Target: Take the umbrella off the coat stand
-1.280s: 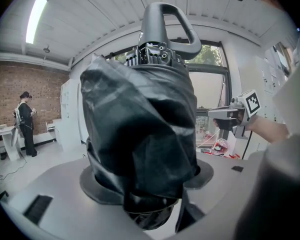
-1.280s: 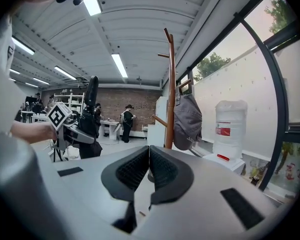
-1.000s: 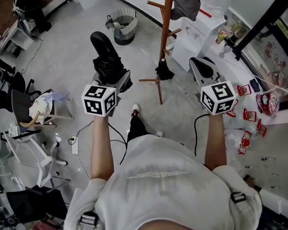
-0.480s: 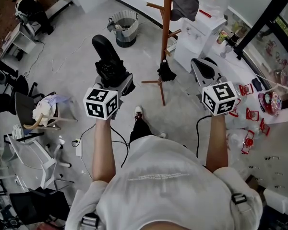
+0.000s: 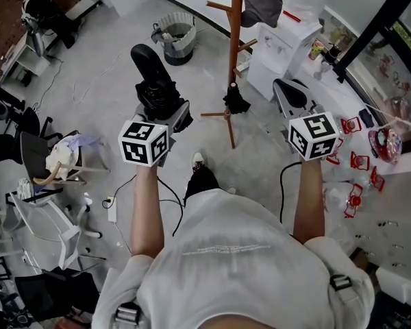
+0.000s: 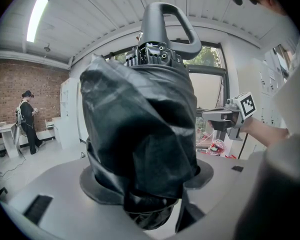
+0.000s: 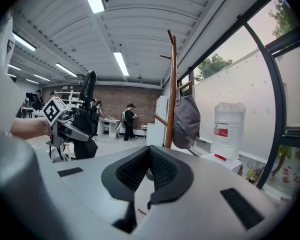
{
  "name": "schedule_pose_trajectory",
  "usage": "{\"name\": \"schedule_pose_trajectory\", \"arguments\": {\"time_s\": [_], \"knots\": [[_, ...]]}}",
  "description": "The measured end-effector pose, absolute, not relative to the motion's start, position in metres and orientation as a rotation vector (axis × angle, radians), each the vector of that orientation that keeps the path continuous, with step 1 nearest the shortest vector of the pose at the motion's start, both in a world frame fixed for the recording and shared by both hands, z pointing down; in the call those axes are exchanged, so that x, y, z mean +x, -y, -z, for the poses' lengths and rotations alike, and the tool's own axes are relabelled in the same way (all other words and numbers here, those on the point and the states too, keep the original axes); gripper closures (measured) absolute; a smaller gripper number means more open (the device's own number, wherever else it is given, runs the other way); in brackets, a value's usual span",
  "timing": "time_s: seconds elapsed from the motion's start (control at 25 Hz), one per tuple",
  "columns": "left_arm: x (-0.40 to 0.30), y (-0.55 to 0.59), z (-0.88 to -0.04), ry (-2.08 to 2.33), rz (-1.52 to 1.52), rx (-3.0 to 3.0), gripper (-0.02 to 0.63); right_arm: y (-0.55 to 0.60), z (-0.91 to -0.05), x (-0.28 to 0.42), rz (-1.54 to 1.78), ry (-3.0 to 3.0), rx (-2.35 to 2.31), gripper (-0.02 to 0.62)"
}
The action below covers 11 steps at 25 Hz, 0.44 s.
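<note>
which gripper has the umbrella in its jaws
The left gripper: its jaws are closed on the folded black umbrella. The right gripper has its jaws together with nothing between them.

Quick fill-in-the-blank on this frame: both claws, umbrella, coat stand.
1. The left claw grips a folded black ___.
2. The right claw holds ___.
3. A grey bag hangs on the wooden ___.

Missing words: umbrella; nothing; coat stand.

White T-shirt (image 5: 226, 252), grey strap buckles (image 5: 339, 282), checkered marker cubes (image 5: 144, 142)
</note>
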<state>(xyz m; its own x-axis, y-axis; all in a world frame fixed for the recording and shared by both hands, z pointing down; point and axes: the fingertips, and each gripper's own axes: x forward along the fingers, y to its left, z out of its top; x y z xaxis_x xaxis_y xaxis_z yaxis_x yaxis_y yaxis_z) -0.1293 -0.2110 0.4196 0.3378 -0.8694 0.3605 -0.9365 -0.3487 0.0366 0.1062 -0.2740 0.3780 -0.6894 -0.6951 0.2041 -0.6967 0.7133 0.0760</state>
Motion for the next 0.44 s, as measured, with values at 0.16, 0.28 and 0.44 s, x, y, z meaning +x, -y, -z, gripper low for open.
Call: {"name": "schedule_pose_trajectory", "arguments": {"time_s": [0.16, 0.28, 0.44], "knots": [[-0.1266, 0.2152, -0.4211, 1.626, -0.413, 2.368, 0.301, 0.2774, -0.3818, 0.1092, -0.019, 2.695, 1.116, 0.571], [-0.1246, 0.2167, -0.4217, 1.624, -0.415, 2.365, 0.301, 0.2795, -0.3825, 0.1113, -0.026, 2.694, 1.117, 0.571], [-0.124, 0.2197, -0.422, 1.633, -0.417, 2.36, 0.301, 0.2834, -0.3812, 0.1134, -0.025, 2.696, 1.121, 0.571]]}}
